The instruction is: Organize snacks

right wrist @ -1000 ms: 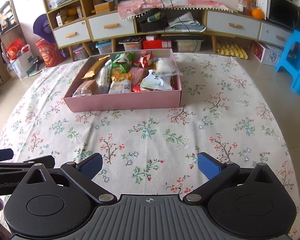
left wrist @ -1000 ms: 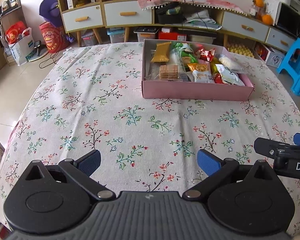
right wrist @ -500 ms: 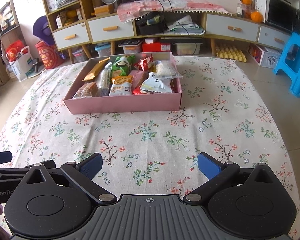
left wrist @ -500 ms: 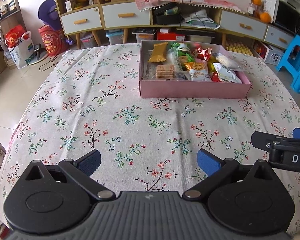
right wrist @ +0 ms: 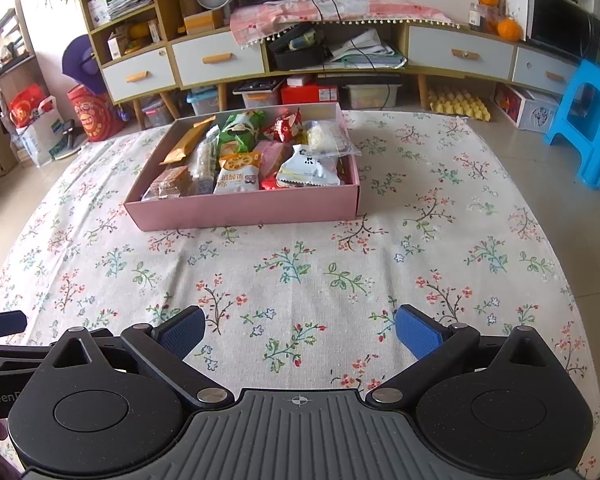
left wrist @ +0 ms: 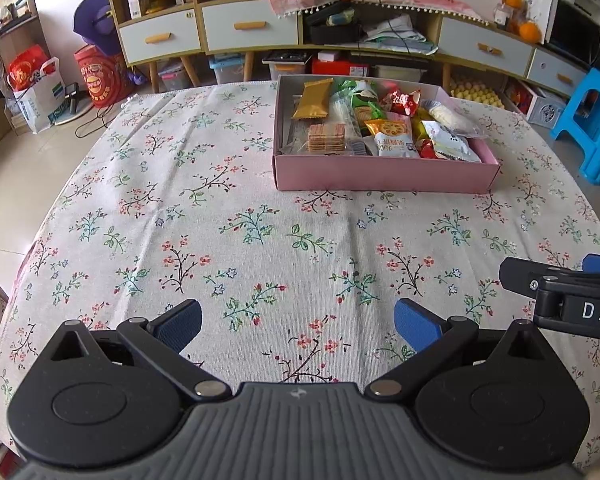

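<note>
**Both hand-held grippers wide open above the flowered desk**

My left hand-held gripper (left wrist: 298, 326) hung over the near part of the desk (left wrist: 204, 216), its blue pads (left wrist: 180, 326) spread far apart with nothing between them. My right hand-held gripper (right wrist: 300, 330) was in the same state: jaws wide, empty, only the floral cloth showing in the gap. The two tools sat side by side; the right one's arm poked into the left camera's view at the right edge (left wrist: 560, 296), and the left one's arm showed at the left edge of the right camera's view.

The pink box (right wrist: 240, 210) stood further back on the desk, well apart from both tools. It held the snacks, packed close together: a gold packet (left wrist: 312, 98) at the back left, a stack of brown crackers (left wrist: 326, 137) in clear wrap by the front wall, an orange-and-white bag (right wrist: 238, 176) near the middle, a green packet (right wrist: 240, 130) behind it, a red wrapper (right wrist: 288, 126) toward the back, and a white pouch (right wrist: 310, 166) at the front right. A clear bag of pale pieces (right wrist: 324, 138) leaned against the box's right wall.

Behind the desk stood a low cabinet (right wrist: 216, 62) with white drawers, and a blue stool (right wrist: 592, 120) off to the right on the floor.
</note>
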Demonstrator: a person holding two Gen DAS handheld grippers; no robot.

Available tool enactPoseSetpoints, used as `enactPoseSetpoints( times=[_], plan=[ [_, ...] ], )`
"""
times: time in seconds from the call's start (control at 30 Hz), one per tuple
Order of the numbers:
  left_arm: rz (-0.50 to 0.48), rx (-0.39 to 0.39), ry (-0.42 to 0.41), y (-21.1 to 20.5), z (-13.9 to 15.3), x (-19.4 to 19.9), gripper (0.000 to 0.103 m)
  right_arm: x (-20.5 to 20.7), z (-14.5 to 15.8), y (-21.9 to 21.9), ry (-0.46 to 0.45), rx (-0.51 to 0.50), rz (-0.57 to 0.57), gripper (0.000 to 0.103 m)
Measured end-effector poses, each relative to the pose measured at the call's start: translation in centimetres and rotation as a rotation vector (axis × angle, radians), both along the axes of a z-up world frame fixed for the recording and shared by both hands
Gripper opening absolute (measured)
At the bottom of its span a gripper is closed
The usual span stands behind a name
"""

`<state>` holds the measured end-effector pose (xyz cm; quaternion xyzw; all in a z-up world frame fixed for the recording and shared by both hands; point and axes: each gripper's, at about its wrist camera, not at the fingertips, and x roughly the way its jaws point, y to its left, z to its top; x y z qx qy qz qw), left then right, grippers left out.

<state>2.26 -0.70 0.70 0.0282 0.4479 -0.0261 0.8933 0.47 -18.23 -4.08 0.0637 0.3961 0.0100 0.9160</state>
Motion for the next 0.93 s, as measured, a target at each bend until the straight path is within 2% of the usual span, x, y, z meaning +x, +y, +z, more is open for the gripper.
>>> enactPoseSetpoints(
  times=[0.93],
  plan=[
    [-0.006,0.016,0.019,-0.27,-0.18,0.08,0.103,0.09,-0.14,-0.04,0.003,0.0,-0.007,0.102]
  ],
)
